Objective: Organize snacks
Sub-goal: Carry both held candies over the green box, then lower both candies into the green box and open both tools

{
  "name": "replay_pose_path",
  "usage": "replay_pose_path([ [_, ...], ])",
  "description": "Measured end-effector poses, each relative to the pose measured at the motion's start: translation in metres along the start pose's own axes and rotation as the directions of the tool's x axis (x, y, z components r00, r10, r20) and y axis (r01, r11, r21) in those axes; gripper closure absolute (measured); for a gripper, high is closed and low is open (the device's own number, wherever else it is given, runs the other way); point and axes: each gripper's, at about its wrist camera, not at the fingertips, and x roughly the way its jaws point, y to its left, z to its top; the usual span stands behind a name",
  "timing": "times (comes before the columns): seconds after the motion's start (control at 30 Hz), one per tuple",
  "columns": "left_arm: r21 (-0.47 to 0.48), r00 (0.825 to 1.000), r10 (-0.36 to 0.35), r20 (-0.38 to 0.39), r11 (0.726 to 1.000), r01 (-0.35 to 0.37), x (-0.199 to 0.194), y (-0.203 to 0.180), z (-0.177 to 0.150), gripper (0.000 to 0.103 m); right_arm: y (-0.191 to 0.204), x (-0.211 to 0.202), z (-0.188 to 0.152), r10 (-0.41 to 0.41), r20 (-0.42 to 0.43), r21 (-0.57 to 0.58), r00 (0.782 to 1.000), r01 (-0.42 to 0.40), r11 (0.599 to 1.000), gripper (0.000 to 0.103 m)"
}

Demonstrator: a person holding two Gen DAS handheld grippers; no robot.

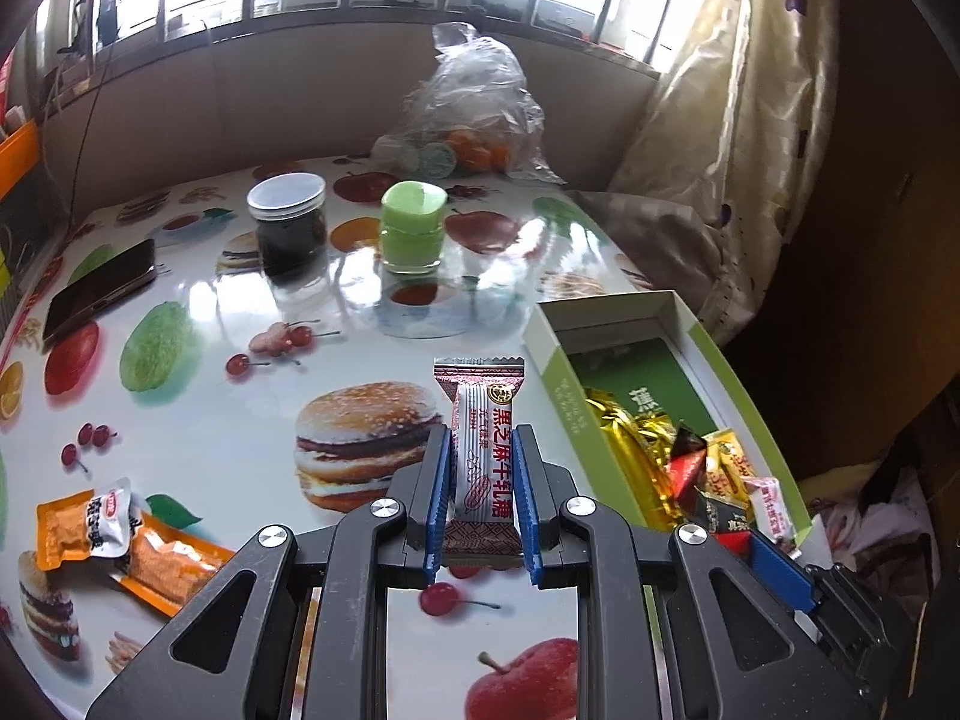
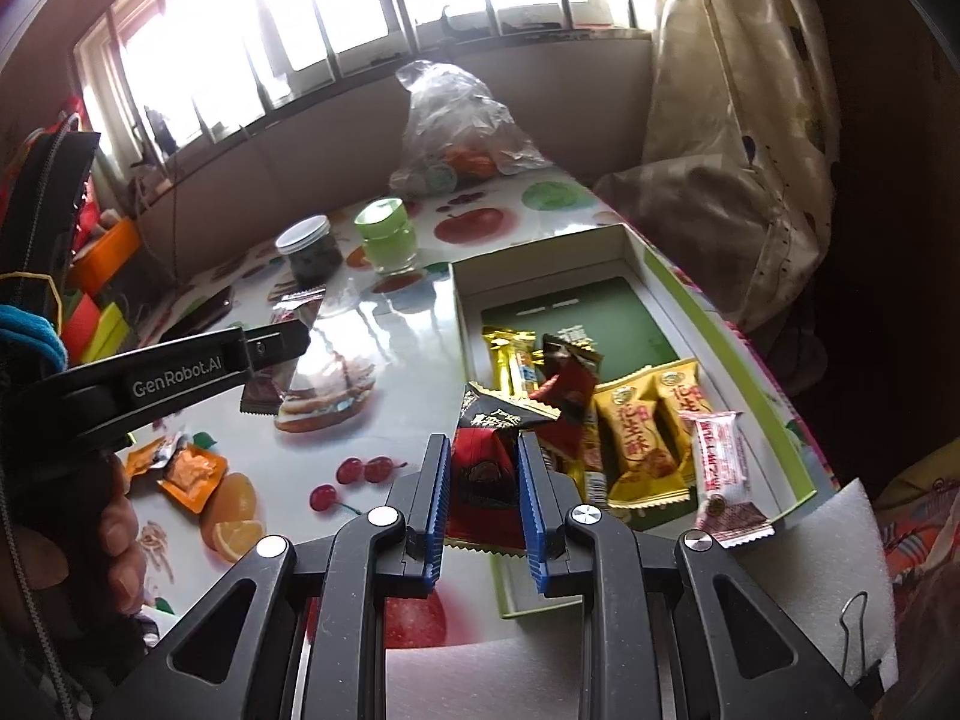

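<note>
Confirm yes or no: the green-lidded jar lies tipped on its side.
No, the green-lidded jar stands upright on the table, lid on top.

One white-and-maroon wrapped nougat candy sits between the left gripper's blue pads, and one red-and-black wrapped candy between the right gripper's pads. Ahead and to the right of the right gripper, one open green-rimmed cardboard box holds two yellow peanut-candy packets, one pink-and-white nougat candy and one gold foil packet. Left of the left gripper lie two orange snack pouches. Farther ahead stand two jars: one dark jar with a clear lid and one green-lidded jar. One black phone lies beyond, to the left.
</note>
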Motion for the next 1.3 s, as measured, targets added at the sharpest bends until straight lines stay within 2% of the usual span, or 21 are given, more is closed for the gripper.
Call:
replay_pose_path([
  [0.6, 0.067, 0.997, -0.071, -0.023, 0.995, 0.072, 0.02, -0.043, 0.007, 0.082, -0.04, -0.003, -0.002, -0.067, -0.003, 0.06, 0.998, 0.067, 0.996, 0.082],
  [1.0, 0.095, 0.991, -0.113, -0.075, 0.988, 0.12, 0.044, -0.066, 0.003, 0.082, -0.062, 0.007, -0.003, -0.115, -0.023, 0.079, 0.993, 0.117, 0.99, 0.082],
  [1.3, 0.116, 0.987, -0.119, -0.104, 0.985, 0.131, 0.056, -0.079, 0.001, 0.082, -0.071, 0.014, -0.002, -0.137, -0.03, 0.079, 0.99, 0.139, 0.987, 0.082],
])
